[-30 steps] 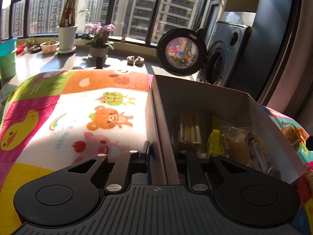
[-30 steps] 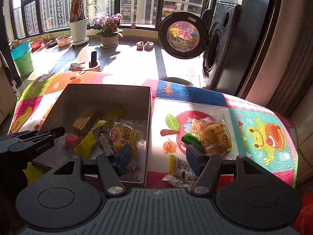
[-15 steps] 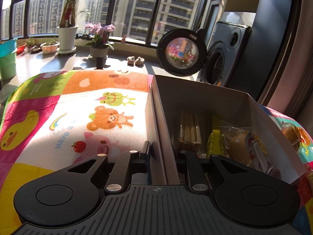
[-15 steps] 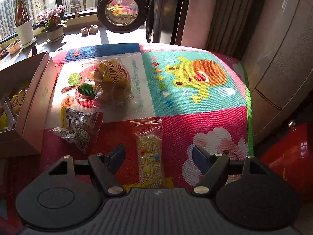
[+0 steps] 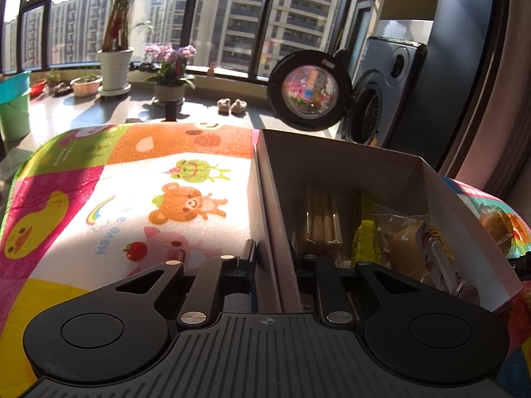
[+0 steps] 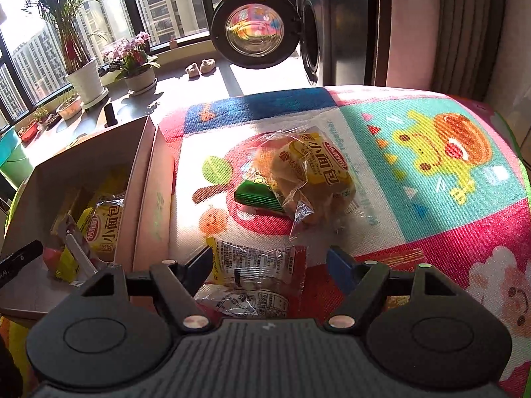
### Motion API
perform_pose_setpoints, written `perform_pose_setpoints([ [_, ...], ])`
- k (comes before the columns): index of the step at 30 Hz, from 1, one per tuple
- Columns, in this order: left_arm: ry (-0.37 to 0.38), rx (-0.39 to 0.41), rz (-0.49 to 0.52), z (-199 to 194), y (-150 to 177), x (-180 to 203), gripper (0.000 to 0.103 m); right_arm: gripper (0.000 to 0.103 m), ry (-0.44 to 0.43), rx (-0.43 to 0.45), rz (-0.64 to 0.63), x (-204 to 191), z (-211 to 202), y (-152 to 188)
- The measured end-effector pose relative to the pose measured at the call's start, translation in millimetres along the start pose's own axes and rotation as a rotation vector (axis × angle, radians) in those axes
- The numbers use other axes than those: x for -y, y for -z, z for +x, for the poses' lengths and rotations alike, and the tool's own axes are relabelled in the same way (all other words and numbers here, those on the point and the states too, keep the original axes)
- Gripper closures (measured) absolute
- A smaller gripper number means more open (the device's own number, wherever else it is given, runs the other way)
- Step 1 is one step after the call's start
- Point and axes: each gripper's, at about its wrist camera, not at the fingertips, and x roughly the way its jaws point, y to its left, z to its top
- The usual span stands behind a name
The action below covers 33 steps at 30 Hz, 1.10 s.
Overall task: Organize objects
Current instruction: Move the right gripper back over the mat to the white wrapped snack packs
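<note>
Swinging back toward the box since half a second ago, the right gripper [image 6: 268, 262] now hangs with its jaws wide over a red-and-clear snack packet [image 6: 255, 265], where before it straddled a cereal bar farther out on the mat. That packet lies on the play mat [image 6: 448, 219] at 6 o'clock in the right wrist view, just beside the cardboard box [image 6: 146, 199] at 9 o'clock. At 12 o'clock from it sits a bagged bun [image 6: 312, 179], resting partly on a green packet [image 6: 255, 195].

The left gripper [image 5: 272, 262] has not shifted; its jaws stand narrow, one either side of the box's side wall, apparently pinching it steady.

The snack packet looks light, crinkly and slippery, its contents probably crushable. Closing across its flat middle, not a sealed end, seems the safest hold.
</note>
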Motion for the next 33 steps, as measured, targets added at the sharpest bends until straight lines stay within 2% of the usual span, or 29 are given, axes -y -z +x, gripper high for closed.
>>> perform_pose_setpoints([
  [1,0.0,0.0,0.0,0.2,0.1,0.3,0.085,0.029,-0.004,-0.013,0.006,-0.2,3.8,0.5],
  [2,0.0,0.0,0.001,0.2,0.1,0.3,0.085,0.037,-0.015,-0.029,0.008,0.3,5.7,2.0],
  [4,0.0,0.0,0.0,-0.1,0.3,-0.2,0.085,0.042,-0.016,-0.023,-0.036,-1.7,0.2,8.2],
  [10,0.0,0.0,0.0,-0.1,0.4,0.2,0.085,0.043,-0.062,-0.068,-0.162,3.0,-32.1,45.1],
  [14,0.0,0.0,0.0,-0.2,0.5,0.4,0.085,0.043,-0.058,-0.075,-0.254,5.4,-56.6,68.5],
  [17,0.0,0.0,0.0,-0.3,0.5,0.0,0.085,0.04,-0.036,-0.059,-0.264,8.7,-72.5,77.7],
  [20,0.0,0.0,0.0,-0.2,0.5,0.3,0.085,0.028,-0.045,-0.036,-0.255,10.6,-86.5,85.2],
  [25,0.0,0.0,0.0,-0.1,0.5,0.3,0.085,0.02,-0.058,-0.042,-0.294,-1.3,-97.4,105.2],
  [29,0.0,0.0,0.0,-0.1,0.4,0.1,0.085,0.02,0.023,-0.054,-0.378,-8.2,-94.2,121.4],
  [33,0.0,0.0,0.0,-0.1,0.5,0.3,0.085,0.018,0.121,-0.039,-0.395,2.9,-91.8,124.4],
])
